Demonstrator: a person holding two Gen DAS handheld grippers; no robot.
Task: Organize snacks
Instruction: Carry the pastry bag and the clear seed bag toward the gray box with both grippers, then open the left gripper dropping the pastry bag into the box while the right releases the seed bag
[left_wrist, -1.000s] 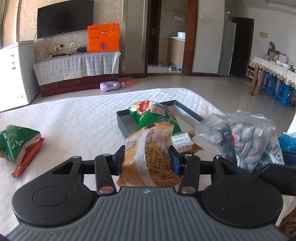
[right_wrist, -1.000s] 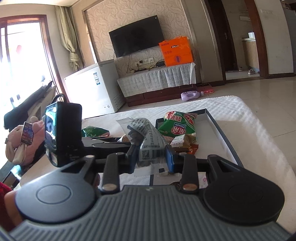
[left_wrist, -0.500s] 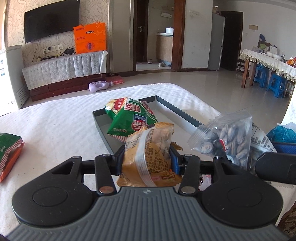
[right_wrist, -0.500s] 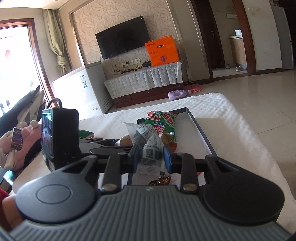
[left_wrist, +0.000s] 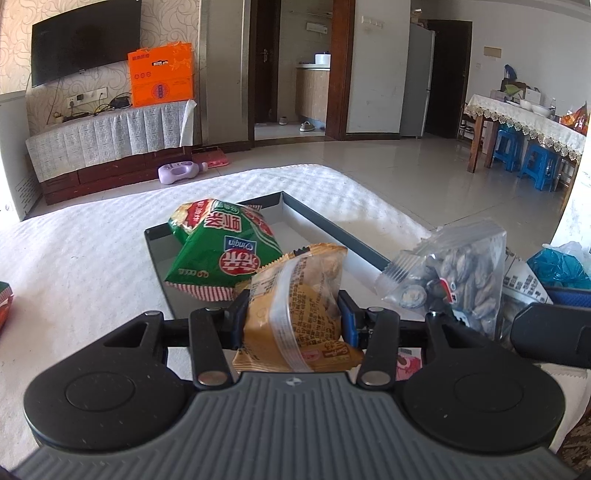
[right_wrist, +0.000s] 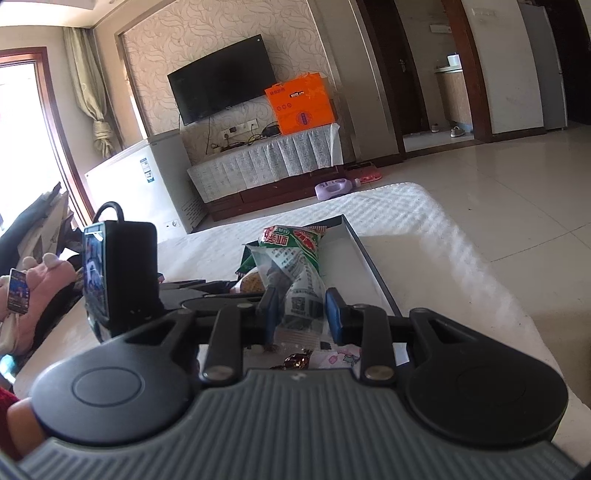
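White tablecloth (left_wrist: 92, 258): green packet (left_wrist: 221, 251) fills tray (left_wrist: 332, 229); left tongs (left_wrist: 291, 317) pinch yellow packet (left_wrist: 295, 306), right tongs (right_wrist: 301, 314) clear bag (right_wrist: 299, 291).

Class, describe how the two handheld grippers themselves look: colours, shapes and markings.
The left gripper and right gripper match: ribbed grey body, two black round discs, black linkage arms with silver rivets, blue finger pads, a small logo at centre.

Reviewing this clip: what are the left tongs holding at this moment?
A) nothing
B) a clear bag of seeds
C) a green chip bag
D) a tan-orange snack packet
D: in the left wrist view the left tongs are shut on the tan-orange snack packet, while the green chip bag lies in the tray beyond.
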